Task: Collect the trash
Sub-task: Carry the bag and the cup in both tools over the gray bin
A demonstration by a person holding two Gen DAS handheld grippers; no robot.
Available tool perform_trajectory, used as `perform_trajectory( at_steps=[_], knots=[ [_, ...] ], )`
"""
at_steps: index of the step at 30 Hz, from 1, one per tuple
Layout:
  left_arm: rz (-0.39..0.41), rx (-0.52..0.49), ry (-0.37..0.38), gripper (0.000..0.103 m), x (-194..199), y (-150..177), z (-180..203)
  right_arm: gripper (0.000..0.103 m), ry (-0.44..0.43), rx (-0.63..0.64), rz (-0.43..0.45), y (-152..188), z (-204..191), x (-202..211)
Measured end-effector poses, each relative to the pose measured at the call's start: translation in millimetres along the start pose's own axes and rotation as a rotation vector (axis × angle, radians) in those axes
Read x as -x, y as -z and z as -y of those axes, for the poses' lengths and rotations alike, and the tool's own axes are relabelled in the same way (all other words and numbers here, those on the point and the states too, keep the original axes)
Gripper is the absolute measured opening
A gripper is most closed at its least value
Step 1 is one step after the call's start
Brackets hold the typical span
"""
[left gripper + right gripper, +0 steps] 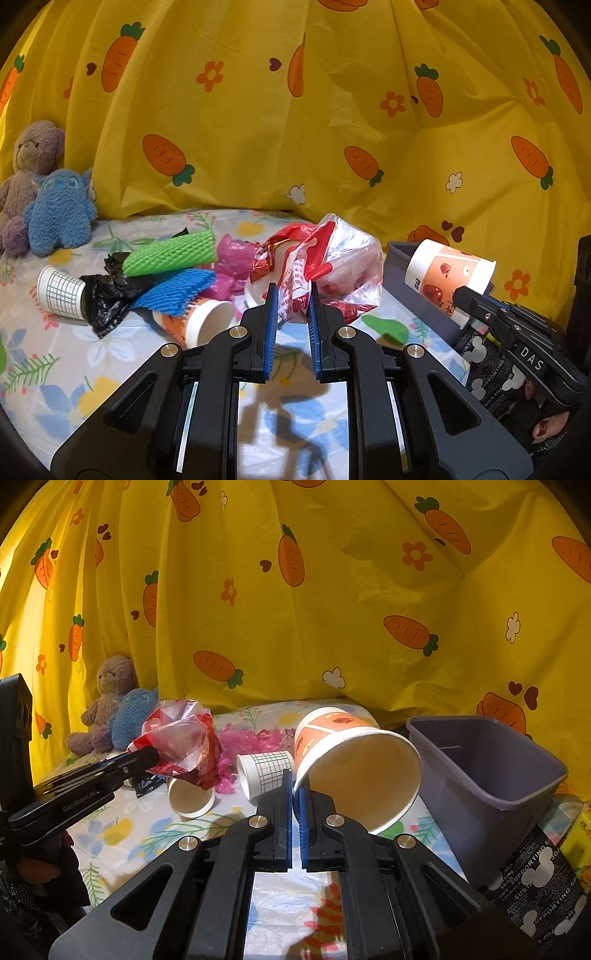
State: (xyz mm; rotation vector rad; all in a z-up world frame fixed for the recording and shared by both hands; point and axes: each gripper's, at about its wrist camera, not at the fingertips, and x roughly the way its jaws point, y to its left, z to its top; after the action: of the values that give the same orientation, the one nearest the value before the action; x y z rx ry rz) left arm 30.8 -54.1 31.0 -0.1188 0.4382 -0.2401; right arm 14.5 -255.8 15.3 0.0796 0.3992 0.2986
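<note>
My left gripper (293,295) is shut on a crumpled red-and-clear plastic bag (325,258), lifted above the flowered tabletop; the right wrist view shows the same bag (177,746) hanging from that gripper (153,756). My right gripper (295,777) is shut on the rim of a large orange-printed paper cup (354,760), tilted with its mouth toward the camera. A grey plastic bin (487,771) stands just right of the cup. In the left wrist view the cup (447,273) hangs in front of the bin (402,273).
More trash lies on the table: a green foam net (173,254), a blue foam net (177,291), a black bag (107,295), a grid-print cup (61,291), an orange cup (199,321) and a pink bag (236,258). Plush toys (44,206) sit far left. A yellow carrot curtain (295,129) closes the back.
</note>
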Motion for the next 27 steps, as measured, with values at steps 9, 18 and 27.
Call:
perform_trajectory(
  at_steps=[9, 18, 27],
  knots=[
    [-0.001, -0.04, 0.076, 0.014, -28.2, -22.4, 42.2, 0.004, 0.079, -0.043, 0.034, -12.7, 42.2, 4.5],
    [-0.04, -0.082, 0.153, 0.014, -73.4, -40.3, 85.3, 0.004, 0.179, -0.072, 0.048, -24.8, 83.7, 6.6],
    [-0.113, -0.103, 0.24, 0.014, -136.2, -51.4, 134.9, 0.004, 0.285, -0.122, 0.037, -35.6, 135.3, 2.5]
  ],
)
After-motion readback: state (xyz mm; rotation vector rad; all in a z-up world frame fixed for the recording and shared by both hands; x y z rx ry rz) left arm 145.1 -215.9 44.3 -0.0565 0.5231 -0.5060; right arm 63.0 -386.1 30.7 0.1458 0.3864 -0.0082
